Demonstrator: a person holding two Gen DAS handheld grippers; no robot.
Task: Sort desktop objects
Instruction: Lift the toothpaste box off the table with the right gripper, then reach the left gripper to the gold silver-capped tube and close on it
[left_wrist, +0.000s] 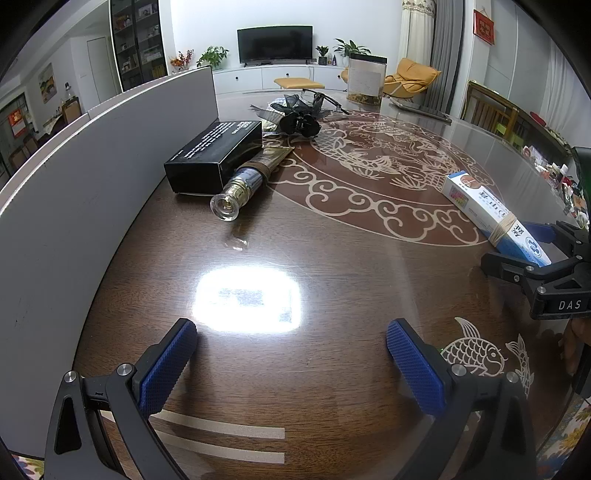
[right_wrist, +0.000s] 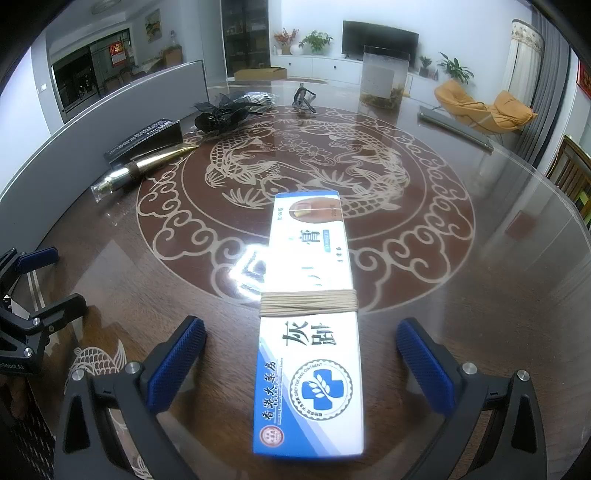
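Round dark table (left_wrist: 295, 387) with the carp pattern under glass, grey panel (left_wrist: 92, 177) along its left edge. Sorting is mid-way by my read: black box (left_wrist: 216, 157), gold tube (left_wrist: 245, 181) and black ribbon bow (left_wrist: 299, 118) sit grouped near the panel, glass jar (left_wrist: 365, 79) at the far rim, well apart from them. The item in hand is the white-and-blue ointment box (right_wrist: 310, 332), cord wound around its middle, lying flat on the table on the right side, long axis pointing away from me. My right gripper (right_wrist: 301, 365) straddles its near end with jaws spread wide; clear gap between each blue pad (right_wrist: 177, 365) and the box sides, so nothing is clamped, the box rests on the table on its own. Left gripper (left_wrist: 291, 365) hovers over bare table in front of the glare patch, jaws wide apart, nothing between them. I can't tell from this whether the box is at its final spot or about to be picked. If it's placed, next call is to back the right gripper straight off without clipping the box. If it's a pick, close squarely on the narrow sides below the cord. Risk: slick glass, the box could skate if one pad touches first.
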